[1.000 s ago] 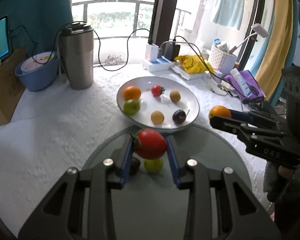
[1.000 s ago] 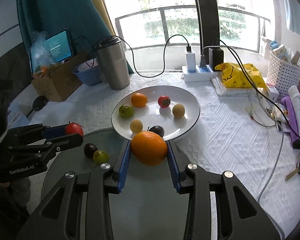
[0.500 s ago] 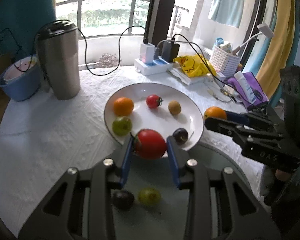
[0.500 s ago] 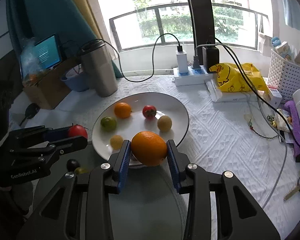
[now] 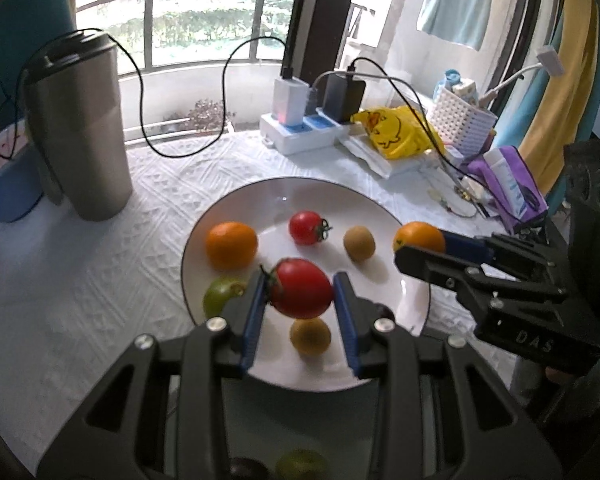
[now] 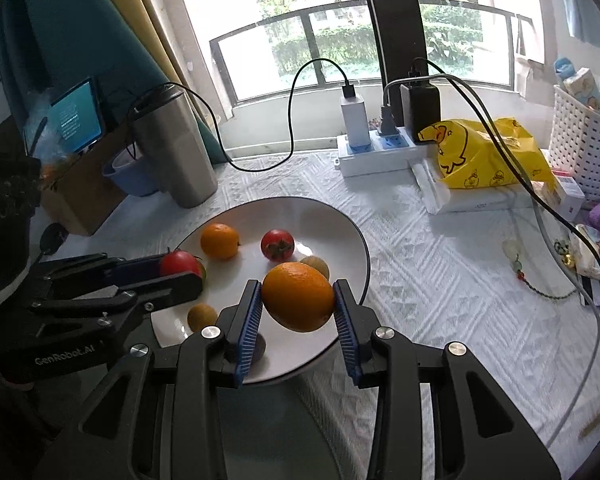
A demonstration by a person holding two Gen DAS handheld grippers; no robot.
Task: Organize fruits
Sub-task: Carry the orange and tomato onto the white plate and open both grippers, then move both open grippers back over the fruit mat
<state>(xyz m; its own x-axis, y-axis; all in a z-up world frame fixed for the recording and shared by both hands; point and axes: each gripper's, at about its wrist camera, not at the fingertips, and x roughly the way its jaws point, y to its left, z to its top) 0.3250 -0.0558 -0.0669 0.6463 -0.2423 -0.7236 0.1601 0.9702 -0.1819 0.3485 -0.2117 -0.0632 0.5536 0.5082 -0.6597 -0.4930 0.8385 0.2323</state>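
Two fruits are in the air at once. Nearest the person, the left gripper point(image 5: 300, 300) pinches a red tomato point(image 5: 300, 288) between its blue pads, and the right gripper point(image 6: 298, 300) clamps a large orange point(image 6: 298, 296) the same way; both hang over the near part of the white plate point(image 5: 236, 204).

Below and closer in, on the dark round surface at the table's near edge, a green fruit point(image 5: 300, 465) and a dark one point(image 5: 246, 470) wait, only partly in view.

On the plate already lie a brownish-yellow fruit point(image 5: 310, 336) just under the held tomato, a green fruit point(image 5: 220, 296) at the left rim, a smaller orange point(image 5: 231, 245), a second tomato point(image 5: 307, 227) and another brownish fruit point(image 5: 359, 243). A dark fruit point(image 6: 256, 350) sits at the near rim, mostly hidden by the right gripper's finger.

I'd say the job is well past halfway: two to set down, two left to fetch.

Farther back stand a steel tumbler point(image 5: 78, 132), a power strip point(image 5: 300, 134) and a yellow bag point(image 5: 396, 136) by the window.
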